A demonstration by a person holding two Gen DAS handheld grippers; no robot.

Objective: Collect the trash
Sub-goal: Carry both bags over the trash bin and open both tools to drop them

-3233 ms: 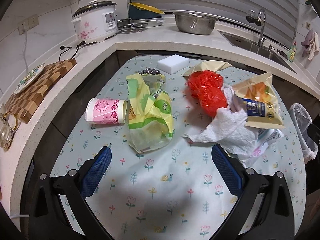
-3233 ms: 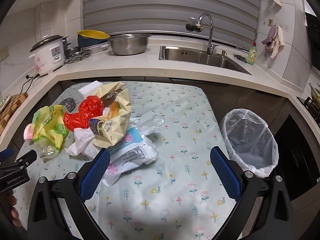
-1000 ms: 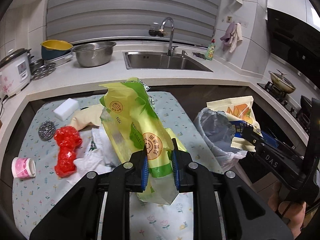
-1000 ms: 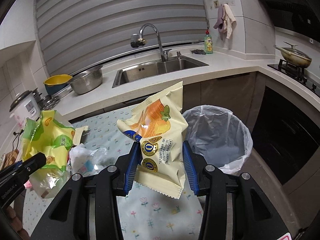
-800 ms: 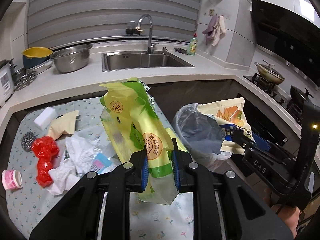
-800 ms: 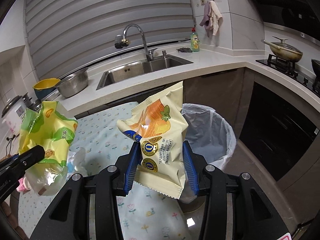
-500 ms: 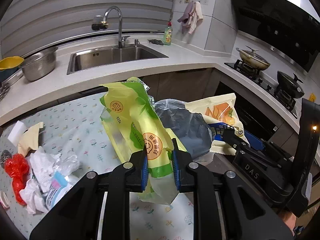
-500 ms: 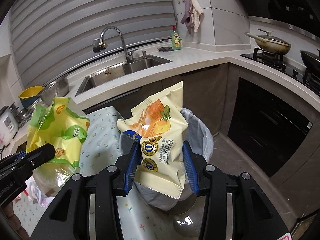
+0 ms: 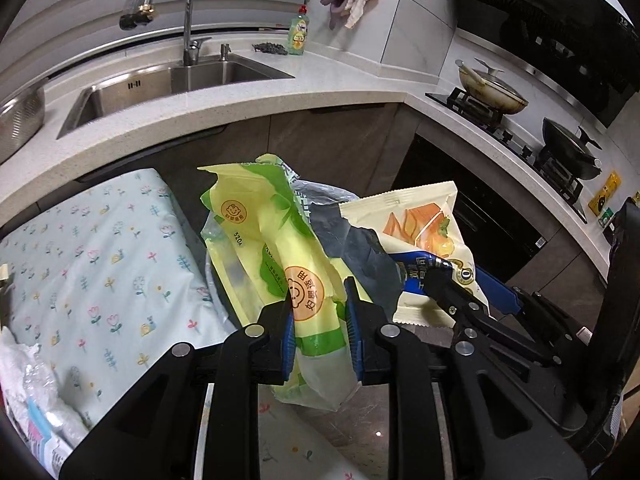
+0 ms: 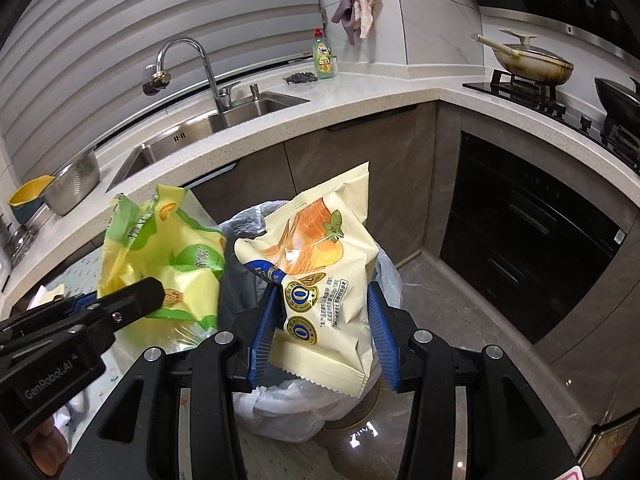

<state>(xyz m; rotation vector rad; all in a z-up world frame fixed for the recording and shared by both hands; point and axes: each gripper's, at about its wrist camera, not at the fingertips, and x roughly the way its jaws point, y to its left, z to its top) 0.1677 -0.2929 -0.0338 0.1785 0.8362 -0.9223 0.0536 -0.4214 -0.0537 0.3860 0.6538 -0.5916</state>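
- The room is a kitchen with a pale speckled counter (image 10: 360, 92) that bends round the corner.
- A steel sink (image 9: 168, 84) with a tall curved tap (image 9: 176, 12) sits in the counter, and a green soap bottle (image 10: 323, 56) stands near it by the wall.
- Cloths (image 10: 358, 0) hang on the tiled wall above.
- On the right a stove (image 10: 532, 88) holds a pan with a glass lid (image 10: 528, 62) and a dark wok (image 9: 572, 148).
- A table with a pale blue flower cloth (image 9: 100, 264) is on the left, and some crumpled white trash (image 9: 28, 392) lies on its near corner.
- A bin with a clear bag (image 10: 304, 400) stands on the grey floor just beside the table.
- The left gripper (image 9: 318, 300) has a yellow and green bag (image 9: 272, 248) between its blue pads; its jaws are opening a little, but the pads touch the bag on both sides.
- That bag shows an orange smiley face, Chinese words and "520".
- The right gripper (image 10: 322, 304) pinches a cream snack bag (image 10: 320, 276) between half-open fingers.
- The snack bag has orange pictures, a blue band, gold "0" seals and small Chinese print I cannot read.
- Both bags hang over the bin's open top.
- The left tool reads "GenRobot.AI".
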